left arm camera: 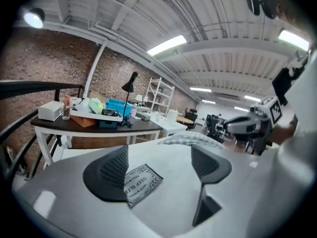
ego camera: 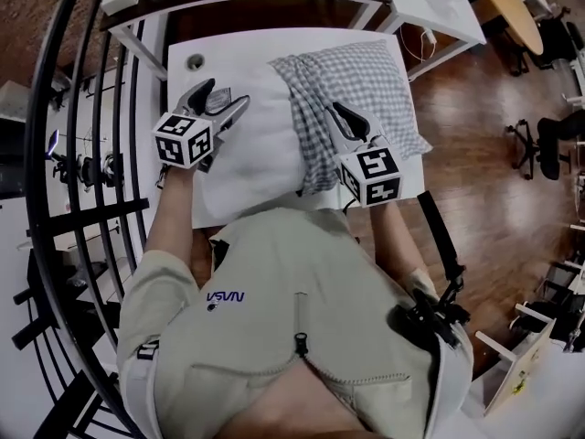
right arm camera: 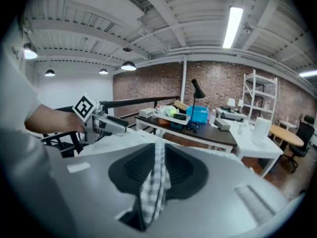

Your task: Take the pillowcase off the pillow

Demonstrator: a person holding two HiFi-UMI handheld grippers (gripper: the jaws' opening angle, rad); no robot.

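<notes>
Brick walls and strip lights ringed a white bench (ego camera: 183,85) on which the pillow (ego camera: 260,149) lay, its near part bare and white. The checked pillowcase (ego camera: 361,76) was bunched over its far, right-hand part.

The right tool (ego camera: 352,122) was clamped on a narrow fold of the checked cloth. The left tool (ego camera: 224,96) hovered over the bare pillow with its jaws wide apart, gripping nothing.

The likeliest trouble, as I judged it, was that the pillow was not pinned. A pull on the cloth could drag the pillow along instead of stripping it, or slide it toward the bench edge. The pinch also looked thin, so the fold might slip out under load.

Only the right gripper view showed the strip of pillowcase (right arm camera: 157,182) pressed between the right tool's (right arm camera: 158,167) pads. Only the left gripper view showed a printed label (left arm camera: 141,182) on the pillow (left arm camera: 168,155) between the left tool's (left arm camera: 158,170) spread jaws. The head view alone showed how much of the pillow was covered.
</notes>
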